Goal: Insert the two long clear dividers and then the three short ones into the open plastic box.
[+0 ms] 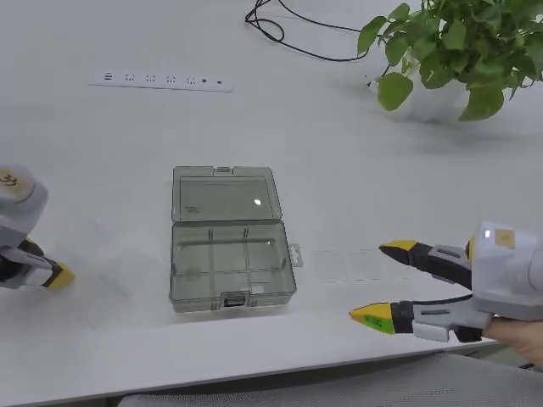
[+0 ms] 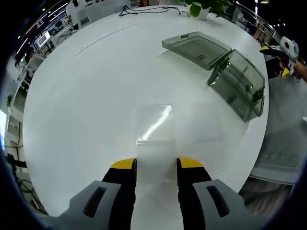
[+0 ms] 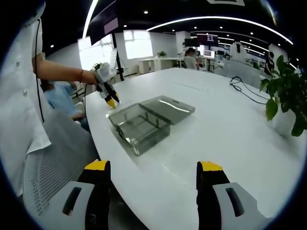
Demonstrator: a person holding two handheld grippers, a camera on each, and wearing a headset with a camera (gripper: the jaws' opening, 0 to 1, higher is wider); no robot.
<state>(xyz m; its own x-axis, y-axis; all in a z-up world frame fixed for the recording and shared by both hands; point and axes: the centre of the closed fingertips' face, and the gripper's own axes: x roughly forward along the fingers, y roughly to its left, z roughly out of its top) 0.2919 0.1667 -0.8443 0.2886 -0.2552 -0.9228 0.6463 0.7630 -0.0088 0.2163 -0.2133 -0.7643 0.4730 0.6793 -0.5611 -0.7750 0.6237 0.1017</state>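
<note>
Jaws held apart and empty on left gripper and right gripper. Clear divider laid just ahead of left jaws; dividers laid between right jaws and box.

R gripper is low on the right side. Its jaws are wide apart, yellow tips pointing left, nothing btwn them. A bit of the hand holding it peeks out behind. L gripper sits at the far left edge, tip pointing right. In the left gripper view its jaws are apart too, but less wide, w/ nothing held. In the right gripper view an arm reaches out and holds the L gripper tips-down.
</note>
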